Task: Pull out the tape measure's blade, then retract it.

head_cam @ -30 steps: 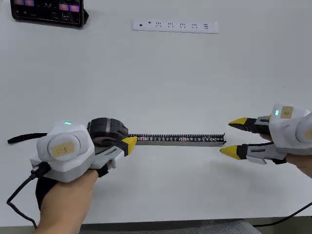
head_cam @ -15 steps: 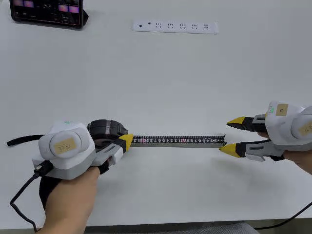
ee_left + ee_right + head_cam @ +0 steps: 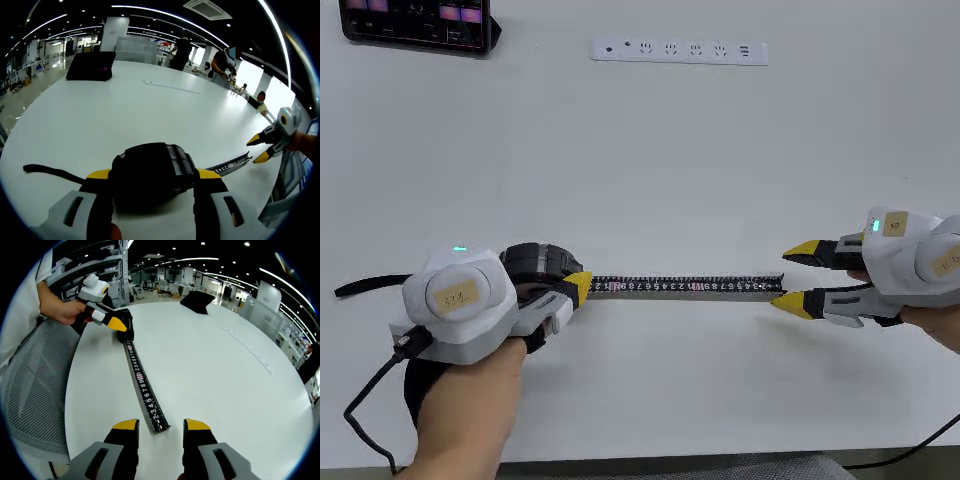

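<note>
**Desk:** Where does the tape measure (image 3: 535, 264) sit?

**Photographer:** On a white surface (image 3: 650, 170). The left tool (image 3: 152, 176) grips it, with one yellow-tipped jaw pressed against each side of the black case. A person's hand (image 3: 470, 400) holds that tool from below.

**Desk:** And the blade (image 3: 685, 287)?

**Photographer:** It is drawn out of the tape measure to the right and lies flat on the surface. The printed numbers face up.

**Desk:** What about the right tool (image 3: 161, 425)?

**Photographer:** It sits at the blade's far end from the tape measure. Its jaws are spread, one on each side of the blade's tip. In the right gripper view the tip lies in the gap, nearer one jaw, and neither jaw pinches it.

**Desk:** What else is around the tape measure?

**Photographer:** A black strap (image 3: 370, 284) trails from the tape measure on the side opposite the blade. A white power strip (image 3: 678, 50) lies well beyond the tape measure. A dark device with a lit screen (image 3: 420, 22) stands equally far back, on the strap's side. A black cable (image 3: 365, 400) hangs from the left tool. The right gripper view shows a grey mesh chair (image 3: 35, 390) on the person's side of the tape measure.
</note>
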`<state>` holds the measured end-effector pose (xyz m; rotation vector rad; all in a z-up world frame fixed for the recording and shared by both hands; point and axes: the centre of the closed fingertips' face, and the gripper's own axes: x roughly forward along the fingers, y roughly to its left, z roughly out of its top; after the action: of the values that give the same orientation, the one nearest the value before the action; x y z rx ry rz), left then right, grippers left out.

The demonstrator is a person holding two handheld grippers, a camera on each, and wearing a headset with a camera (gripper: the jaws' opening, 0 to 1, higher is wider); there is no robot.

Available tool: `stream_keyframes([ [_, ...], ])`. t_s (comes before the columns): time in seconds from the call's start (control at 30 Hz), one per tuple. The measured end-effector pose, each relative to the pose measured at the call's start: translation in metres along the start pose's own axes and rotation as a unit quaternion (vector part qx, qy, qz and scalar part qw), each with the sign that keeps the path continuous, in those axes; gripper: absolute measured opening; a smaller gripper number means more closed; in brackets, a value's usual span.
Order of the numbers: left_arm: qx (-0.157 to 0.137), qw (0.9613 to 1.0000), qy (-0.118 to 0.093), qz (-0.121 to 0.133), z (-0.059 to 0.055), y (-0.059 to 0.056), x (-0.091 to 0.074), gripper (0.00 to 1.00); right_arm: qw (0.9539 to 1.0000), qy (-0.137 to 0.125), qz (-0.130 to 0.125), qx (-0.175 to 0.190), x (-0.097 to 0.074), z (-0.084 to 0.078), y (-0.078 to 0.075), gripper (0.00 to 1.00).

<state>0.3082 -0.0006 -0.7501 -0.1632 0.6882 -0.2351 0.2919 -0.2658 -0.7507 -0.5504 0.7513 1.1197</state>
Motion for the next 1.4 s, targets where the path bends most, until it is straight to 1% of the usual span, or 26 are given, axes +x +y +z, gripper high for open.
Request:
stream_keyframes([
  [0.03, -0.008, 1.0000, -0.002, -0.001, 0.001, 0.000, 0.000, 0.61, 1.0000, 0.001, 0.001, 0.000, 0.000, 0.000, 0.000, 0.32],
  [0.07, -0.009, 1.0000, -0.002, -0.001, 0.001, 0.000, 0.000, 0.61, 1.0000, 0.001, 0.001, 0.000, 0.000, -0.001, 0.000, 0.32],
  [0.4, -0.010, 0.9999, 0.001, -0.003, 0.000, 0.002, 0.001, 0.61, 0.9997, 0.011, 0.015, -0.014, 0.004, -0.002, 0.001, 0.30],
  [0.63, -0.009, 0.9999, 0.002, -0.004, 0.000, 0.002, 0.001, 0.60, 0.9984, 0.031, 0.031, -0.035, 0.008, -0.006, 0.003, 0.25],
  [0.7, -0.009, 1.0000, 0.002, -0.004, 0.000, 0.002, 0.001, 0.60, 0.9977, 0.035, 0.034, -0.048, 0.009, -0.007, 0.002, 0.23],
  [0.8, -0.009, 0.9999, 0.002, -0.005, 0.000, 0.002, 0.001, 0.60, 0.9970, 0.038, 0.041, -0.053, 0.010, -0.007, 0.003, 0.21],
  [0.87, -0.009, 0.9999, 0.002, -0.005, 0.000, 0.002, 0.001, 0.60, 0.9956, 0.050, 0.047, -0.063, 0.012, -0.011, 0.003, 0.20],
  [0.97, -0.010, 0.9999, 0.003, -0.006, 0.000, 0.002, 0.001, 0.60, 0.9939, 0.060, 0.055, -0.074, 0.015, -0.014, 0.004, 0.19],
  [1.03, -0.010, 0.9999, 0.003, -0.005, 0.000, 0.002, 0.001, 0.60, 0.9916, 0.071, 0.059, -0.090, 0.016, -0.017, 0.005, 0.18],
  [1.23, -0.010, 0.9999, 0.003, -0.006, -0.001, 0.001, 0.001, 0.60, 0.9911, 0.073, 0.063, -0.092, 0.017, -0.018, 0.004, 0.15],
  [1.4, -0.010, 0.9999, 0.004, -0.006, -0.001, 0.001, 0.001, 0.60, 0.9901, 0.073, 0.072, -0.096, 0.018, -0.019, 0.001, 0.14],
])
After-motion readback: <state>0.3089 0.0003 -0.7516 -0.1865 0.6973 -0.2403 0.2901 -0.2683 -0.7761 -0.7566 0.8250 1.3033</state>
